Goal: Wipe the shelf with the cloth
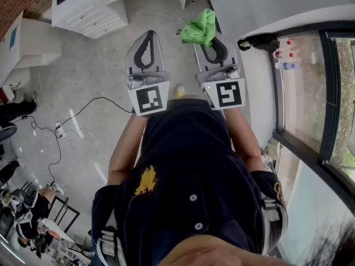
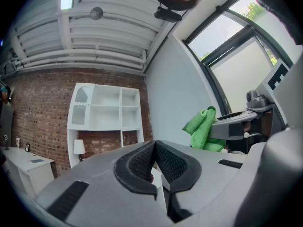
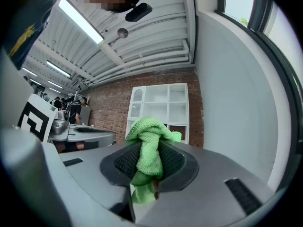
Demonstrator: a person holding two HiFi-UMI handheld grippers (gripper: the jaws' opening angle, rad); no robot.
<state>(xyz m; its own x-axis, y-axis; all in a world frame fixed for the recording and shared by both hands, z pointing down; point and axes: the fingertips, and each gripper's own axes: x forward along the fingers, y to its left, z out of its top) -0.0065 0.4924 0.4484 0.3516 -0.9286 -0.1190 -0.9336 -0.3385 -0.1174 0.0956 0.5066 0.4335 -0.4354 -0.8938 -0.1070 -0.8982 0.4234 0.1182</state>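
Right gripper (image 1: 213, 47): jaws clamped on cloth (image 3: 150, 136), wad projecting forward, ready to wipe | Left gripper (image 1: 145, 46): jaws together, empty, held alongside as spare | Shelf (image 3: 161, 107): well ahead against brick wall, not yet reached

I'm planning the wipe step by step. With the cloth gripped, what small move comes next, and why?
Probably carry the right gripper forward toward the white shelf. It is shut on the green cloth, but the shelf stands well off against the brick wall, not touched by the cloth. The left gripper is shut and empty.
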